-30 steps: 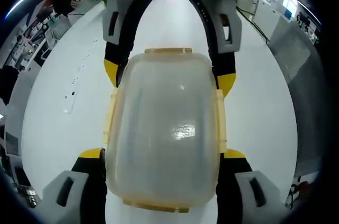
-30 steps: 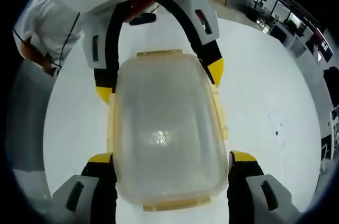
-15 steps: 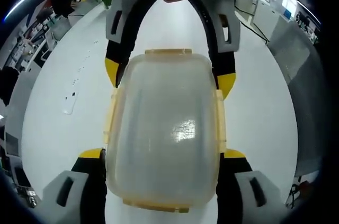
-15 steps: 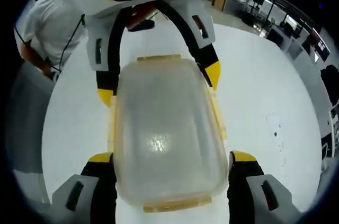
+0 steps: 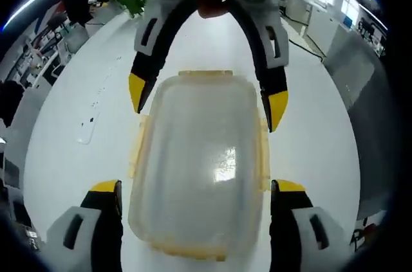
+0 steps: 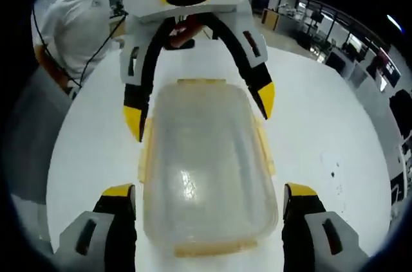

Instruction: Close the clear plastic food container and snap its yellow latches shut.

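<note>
Both pairs of jaws stand wide, one at each end of the clear plastic food container (image 5: 199, 163), gripping nothing. In the left gripper view, the left gripper (image 5: 196, 188) straddles the near end while the right gripper (image 5: 207, 95) spans the far end, both yellow-tipped. The container rests lid-on near the middle of the white tabletop (image 5: 71, 143), its yellow latches (image 5: 262, 150) seemingly not yet snapped. The risk from here — a push on one latch could slide the light box across the smooth surface, or an off-centre jaw tip could skid off the thin tab.
</note>
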Available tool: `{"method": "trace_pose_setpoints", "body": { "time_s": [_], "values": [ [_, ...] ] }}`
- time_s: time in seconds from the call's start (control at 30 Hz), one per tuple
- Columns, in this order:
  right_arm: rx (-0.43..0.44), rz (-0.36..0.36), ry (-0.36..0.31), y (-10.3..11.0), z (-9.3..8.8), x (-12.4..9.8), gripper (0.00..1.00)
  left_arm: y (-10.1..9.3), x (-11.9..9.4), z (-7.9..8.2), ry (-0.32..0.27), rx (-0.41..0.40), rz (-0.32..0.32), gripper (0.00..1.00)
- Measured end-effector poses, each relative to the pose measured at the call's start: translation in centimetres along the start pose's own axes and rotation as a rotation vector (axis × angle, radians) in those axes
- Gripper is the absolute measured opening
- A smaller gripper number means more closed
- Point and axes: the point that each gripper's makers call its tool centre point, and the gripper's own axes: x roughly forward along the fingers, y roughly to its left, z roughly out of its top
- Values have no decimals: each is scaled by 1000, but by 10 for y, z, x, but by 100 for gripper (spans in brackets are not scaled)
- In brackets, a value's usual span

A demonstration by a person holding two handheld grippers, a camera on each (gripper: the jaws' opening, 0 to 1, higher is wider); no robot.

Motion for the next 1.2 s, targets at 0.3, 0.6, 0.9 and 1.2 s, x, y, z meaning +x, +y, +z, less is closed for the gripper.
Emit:
{"method": "trace_pose_setpoints", "body": {
  "time_s": [0.3,0.6,0.9,1.2],
  "values": [
    [28,-62,-168,-5,18,0,100,-5,-1,9,-111,30,27,99],
    [147,-138,-279,-9,16,-11,100,4,-10,19,-312,-123,147,99],
    [258,-239,-382,-10,13,-31,98,11,-34,10,-427,-266,253,97],
    [338,-326,-432,4,13,-37,96,8,-43,0,-506,-424,347,96]
  ]
}}
